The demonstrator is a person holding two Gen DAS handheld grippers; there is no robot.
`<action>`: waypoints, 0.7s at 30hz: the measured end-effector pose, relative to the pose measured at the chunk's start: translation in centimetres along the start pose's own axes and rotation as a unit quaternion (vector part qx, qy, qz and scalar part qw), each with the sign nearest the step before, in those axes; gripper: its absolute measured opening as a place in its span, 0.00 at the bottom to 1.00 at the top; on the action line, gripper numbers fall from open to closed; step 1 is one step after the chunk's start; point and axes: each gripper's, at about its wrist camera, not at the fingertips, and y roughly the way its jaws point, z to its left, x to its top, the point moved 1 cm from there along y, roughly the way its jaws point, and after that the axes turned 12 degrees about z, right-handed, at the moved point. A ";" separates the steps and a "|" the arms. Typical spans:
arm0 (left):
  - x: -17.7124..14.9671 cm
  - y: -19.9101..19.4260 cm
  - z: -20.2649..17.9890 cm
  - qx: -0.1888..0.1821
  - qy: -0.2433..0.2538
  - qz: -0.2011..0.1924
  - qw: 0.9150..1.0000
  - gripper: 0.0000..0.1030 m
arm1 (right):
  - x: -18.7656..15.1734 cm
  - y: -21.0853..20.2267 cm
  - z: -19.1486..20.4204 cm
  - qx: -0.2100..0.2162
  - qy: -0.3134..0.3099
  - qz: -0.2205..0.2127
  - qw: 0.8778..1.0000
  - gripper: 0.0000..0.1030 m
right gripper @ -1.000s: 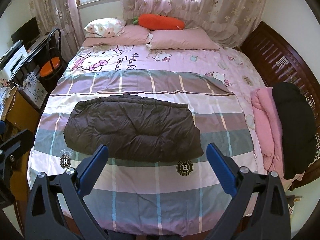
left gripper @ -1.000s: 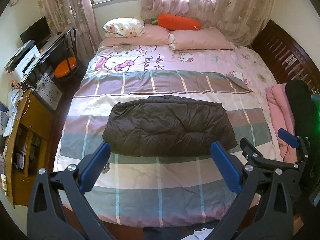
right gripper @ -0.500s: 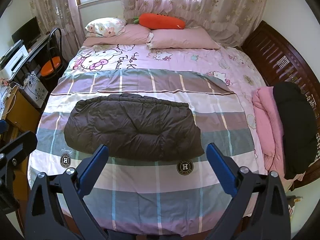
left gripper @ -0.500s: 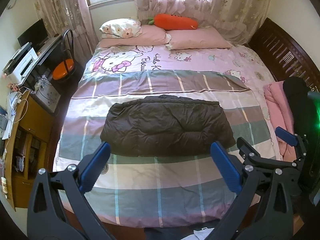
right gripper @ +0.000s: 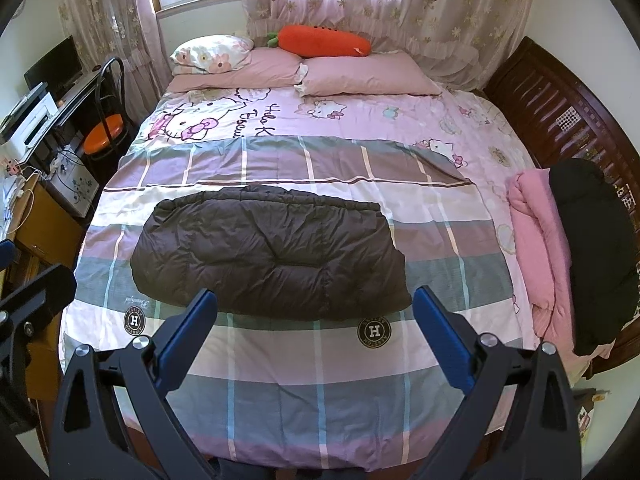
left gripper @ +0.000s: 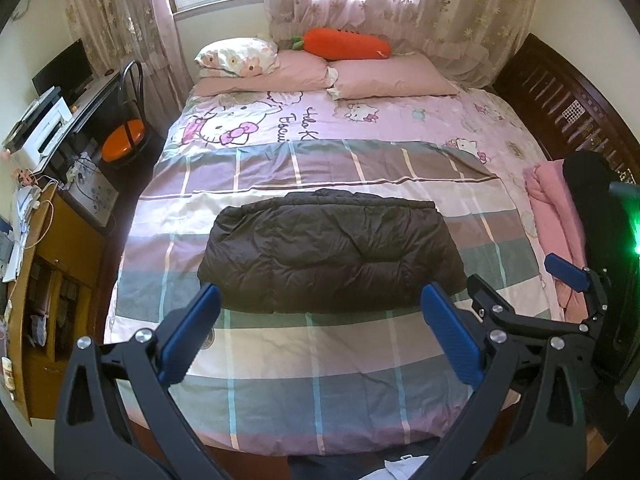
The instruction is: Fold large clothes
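Grippers, left (left gripper: 318, 312) and right (right gripper: 314, 314), hover with jaws spread, barely shifted since a second ago; dark puffer jacket (right gripper: 268, 256) apparently lies folded.

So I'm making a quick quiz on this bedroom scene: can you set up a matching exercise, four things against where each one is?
Things:
1. dark puffer jacket
2. carrot plush
3. pink garment
4. orange-seat chair

Places:
A. right edge of the bed, beside a black garment
B. on the floor left of the bed, by the desk
C. on the pillows at the head of the bed
D. folded flat in the middle of the plaid cover

Pairs: 1-D, 2-C, 3-A, 4-B
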 end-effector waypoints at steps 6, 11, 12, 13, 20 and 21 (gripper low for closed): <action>0.0 0.4 0.0 0.010 -0.006 0.012 1.000 0.98 | -0.1 0.2 -0.1 0.001 0.000 0.001 1.000 0.96; 0.0 0.6 0.0 0.009 -0.007 0.014 1.000 0.98 | -0.4 0.3 -0.1 0.001 0.000 0.002 1.000 0.96; 0.0 0.6 0.1 0.009 -0.008 0.014 1.000 0.98 | -0.4 0.3 -0.1 0.001 0.000 0.002 1.000 0.96; 0.0 0.7 0.1 0.008 -0.008 0.015 1.000 0.98 | -0.3 0.3 -0.1 0.001 0.000 0.002 1.000 0.96; 0.0 0.9 0.3 -0.003 -0.015 0.020 1.000 0.98 | -0.3 0.3 -0.2 0.001 0.000 0.001 1.000 0.96; 0.0 0.9 0.4 -0.001 -0.014 0.020 1.000 0.98 | -0.1 0.3 -0.2 0.001 -0.001 0.001 1.000 0.96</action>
